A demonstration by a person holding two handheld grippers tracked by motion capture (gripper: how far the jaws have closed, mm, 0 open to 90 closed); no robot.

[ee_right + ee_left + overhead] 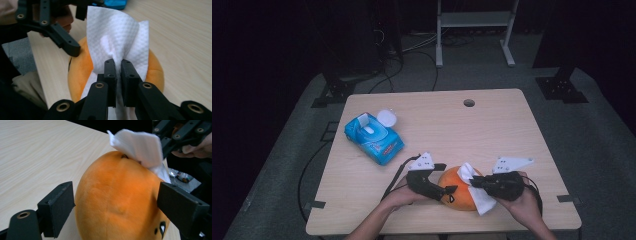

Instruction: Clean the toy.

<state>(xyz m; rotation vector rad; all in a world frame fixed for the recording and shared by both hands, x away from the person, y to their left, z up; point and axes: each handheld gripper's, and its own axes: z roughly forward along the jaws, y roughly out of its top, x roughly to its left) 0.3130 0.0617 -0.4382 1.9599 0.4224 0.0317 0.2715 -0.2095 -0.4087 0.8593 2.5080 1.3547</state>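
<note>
The pale wood-grain tabletop (492, 130) carries the whole scene, with the work going on at its near edge, close to the person. Toward the far left of it lies a blue plastic pack of wet wipes (373, 138) with its round white lid flipped open, well apart from the work.

At the near edge, between the two hands, sits a rounded orange plush toy (462, 192) with small dark markings low on its side. In the left gripper view its fuzzy body (117, 197) lies between the two black pads of the left tongs (445, 192); the pads stand wide apart on either flank, seemingly touching or just short of the plush, so they brace it rather than squeeze it.

The right tongs (476, 183) are pressed together on a crumpled white textured wipe (113, 40), which fans out above the jaws and drapes over the top of the toy. In the high view the wipe (477, 192) lies across the toy's right side and hangs down toward the tabletop.

The step in hand looks like wiping the plush toy clean: one tool steadies it while the other draws the wipe over its surface. The next move probably calls for dragging the pinched wipe across the orange fabric with light downward pressure, the left tongs holding firm so the soft toy does not roll or slide off the near edge.
</note>
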